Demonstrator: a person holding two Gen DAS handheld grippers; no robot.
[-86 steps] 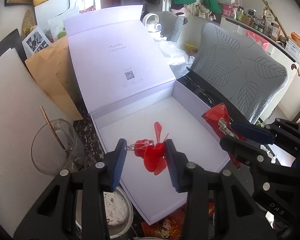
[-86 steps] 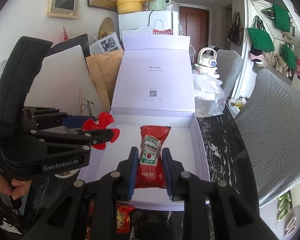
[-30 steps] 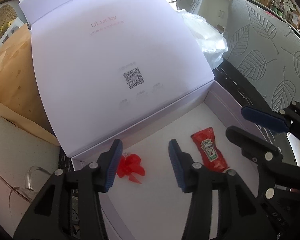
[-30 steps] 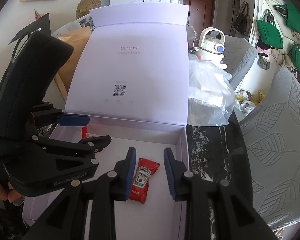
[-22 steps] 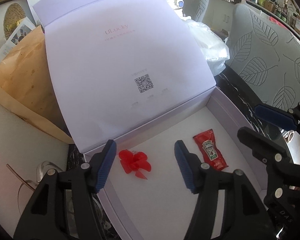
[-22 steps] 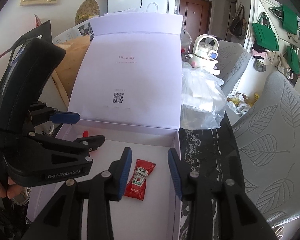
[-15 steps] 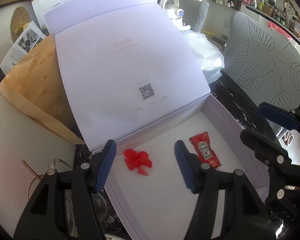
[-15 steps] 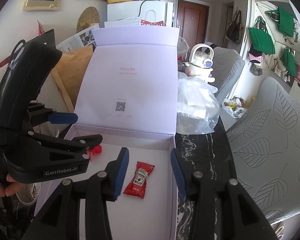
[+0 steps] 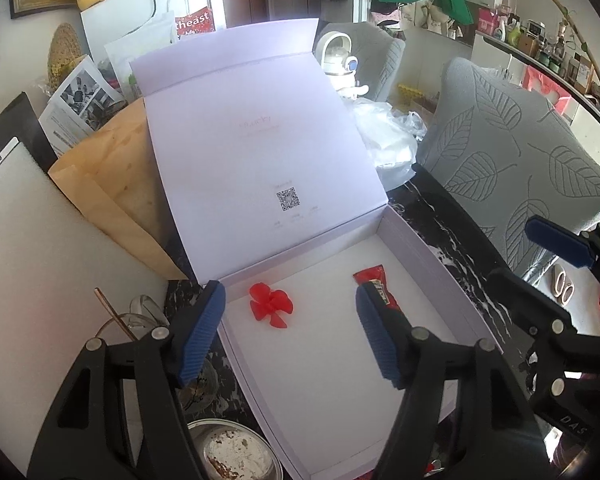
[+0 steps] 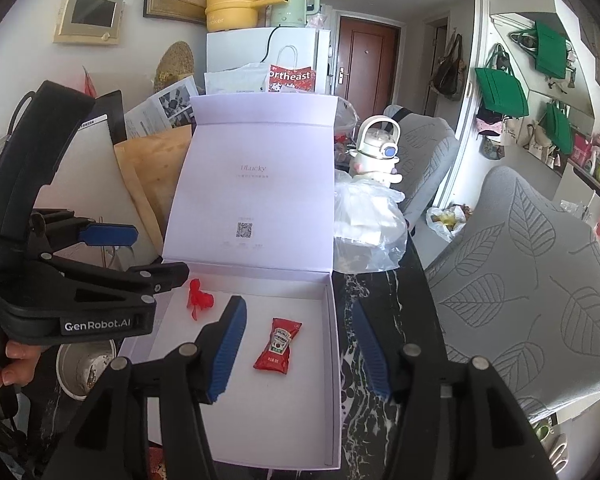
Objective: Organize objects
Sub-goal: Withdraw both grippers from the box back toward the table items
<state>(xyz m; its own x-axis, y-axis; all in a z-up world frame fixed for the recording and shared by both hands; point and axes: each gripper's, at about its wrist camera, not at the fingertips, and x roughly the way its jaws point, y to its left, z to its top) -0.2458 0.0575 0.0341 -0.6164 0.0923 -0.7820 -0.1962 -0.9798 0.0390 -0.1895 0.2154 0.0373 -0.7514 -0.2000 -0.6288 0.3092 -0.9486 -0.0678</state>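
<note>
Both grippers spread, empty: left gripper (image 9: 290, 330), right gripper (image 10: 300, 350). Red propeller (image 9: 271, 306) and ketchup packet (image 10: 277, 345) flat in white box (image 10: 332, 400), well apart. Best: lift clear of walls, fetch next item, no nudging contents.

From the left wrist view the left gripper's (image 9: 288, 332) right finger (image 9: 376, 336) covers the lower end of the ketchup packet (image 9: 374, 280), a metal bowl (image 9: 236, 456) runs off the bottom edge, and the small print under the box lid's (image 9: 260, 152) QR code is unreadable.
</note>
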